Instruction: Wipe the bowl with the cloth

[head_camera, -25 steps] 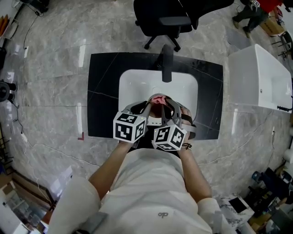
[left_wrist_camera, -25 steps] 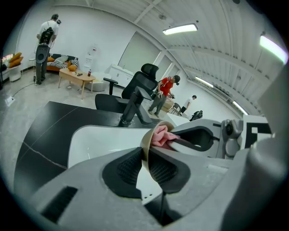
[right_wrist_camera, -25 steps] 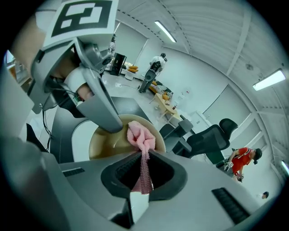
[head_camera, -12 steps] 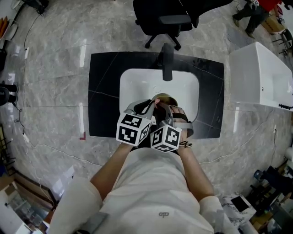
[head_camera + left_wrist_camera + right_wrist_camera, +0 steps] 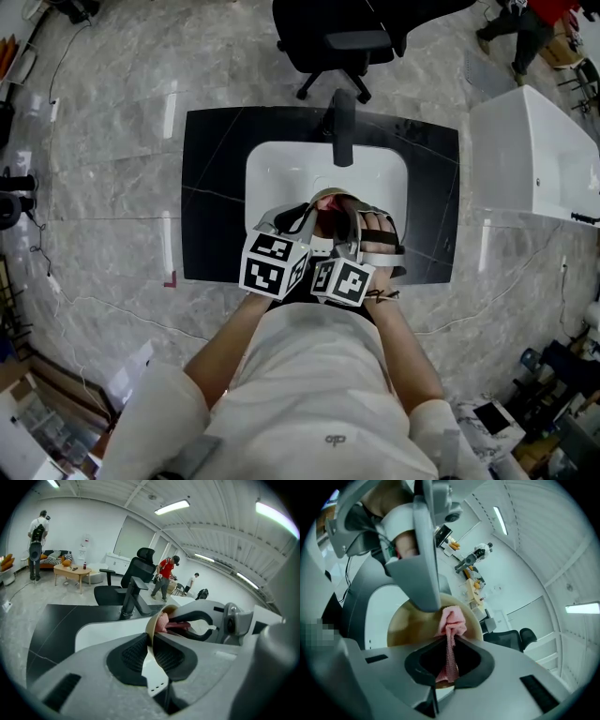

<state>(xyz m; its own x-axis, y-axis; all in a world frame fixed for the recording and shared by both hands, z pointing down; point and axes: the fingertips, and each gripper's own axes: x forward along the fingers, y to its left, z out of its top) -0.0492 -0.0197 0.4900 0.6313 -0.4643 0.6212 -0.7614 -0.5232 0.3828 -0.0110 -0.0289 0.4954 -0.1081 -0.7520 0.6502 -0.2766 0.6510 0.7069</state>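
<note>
A tan bowl is held up on edge over the front of the white sink basin. My left gripper is shut on the bowl's thin rim, one pad on each side. Inside the bowl sits a bunched pink cloth. My right gripper is shut on that cloth, whose bunched end lies against the bowl's inner wall. In the left gripper view the right gripper reaches into the bowl with the cloth. The left gripper's jaw shows over the bowl's rim in the right gripper view.
A dark faucet stands at the back of the basin, set in a black counter. A black office chair is behind it and a white unit at the right. People stand far off.
Both grippers have shifted slightly to the right over the basin's front. The right gripper has swung the cloth a little inside the bowl. Both grips are unchanged.
</note>
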